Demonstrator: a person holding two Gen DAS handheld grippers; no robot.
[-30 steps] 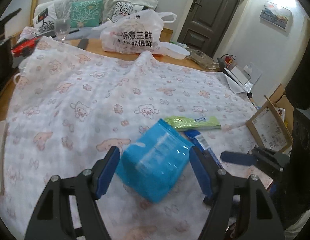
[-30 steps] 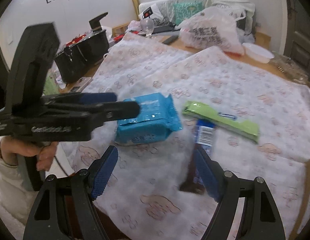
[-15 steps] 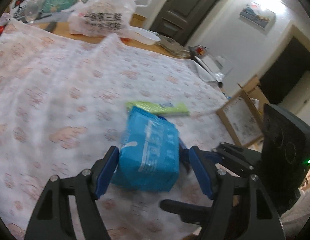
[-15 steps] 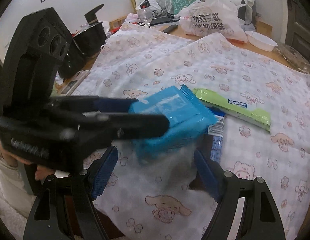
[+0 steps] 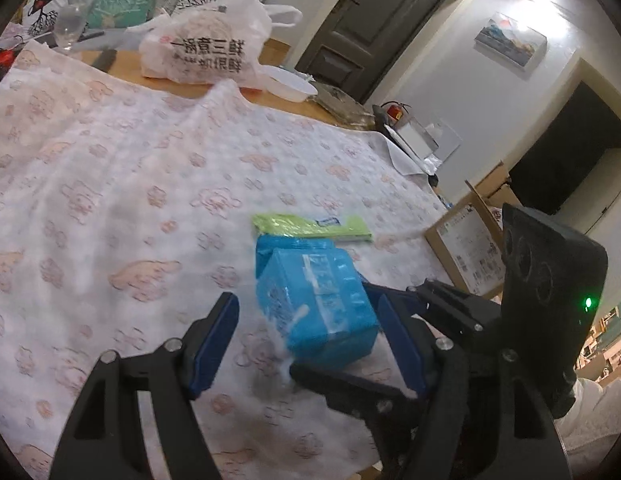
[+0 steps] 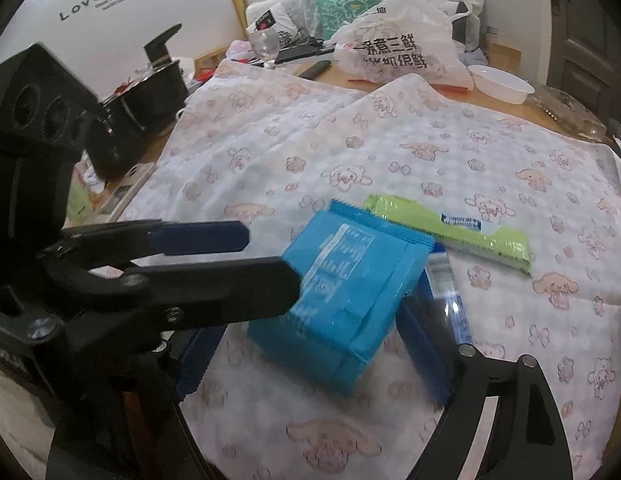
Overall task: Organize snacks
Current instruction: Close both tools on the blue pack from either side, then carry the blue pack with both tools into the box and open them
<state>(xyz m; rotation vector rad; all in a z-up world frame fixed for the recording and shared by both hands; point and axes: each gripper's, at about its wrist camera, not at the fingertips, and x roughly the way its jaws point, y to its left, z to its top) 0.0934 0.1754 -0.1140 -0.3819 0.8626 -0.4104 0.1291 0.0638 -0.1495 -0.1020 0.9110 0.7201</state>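
Blue pack [image 6: 342, 292] on table cloth [image 6: 270, 152], touching green bar [image 6: 450, 228]; left tongs [image 5: 306, 336] spread, one pad near pack; right tongs [image 6: 310, 360] opening astride pack, not pinching; risk: tongs collide, shoving pack onto bar.

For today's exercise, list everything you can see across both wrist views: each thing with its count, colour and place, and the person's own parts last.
blue packet: one, bright blue, between both grippers' jaws
green packet: one, lime green, on the cloth beyond it
dark blue packet: one, partly under the blue packet
cloth: one, white with pink cartoon prints, over the table
plastic bag: one, white, far edge
white bowl: one, beside the bag
glass: one, clear, far left
black pot: one, left edge
left gripper: black, blue pads
right gripper: jaws opening
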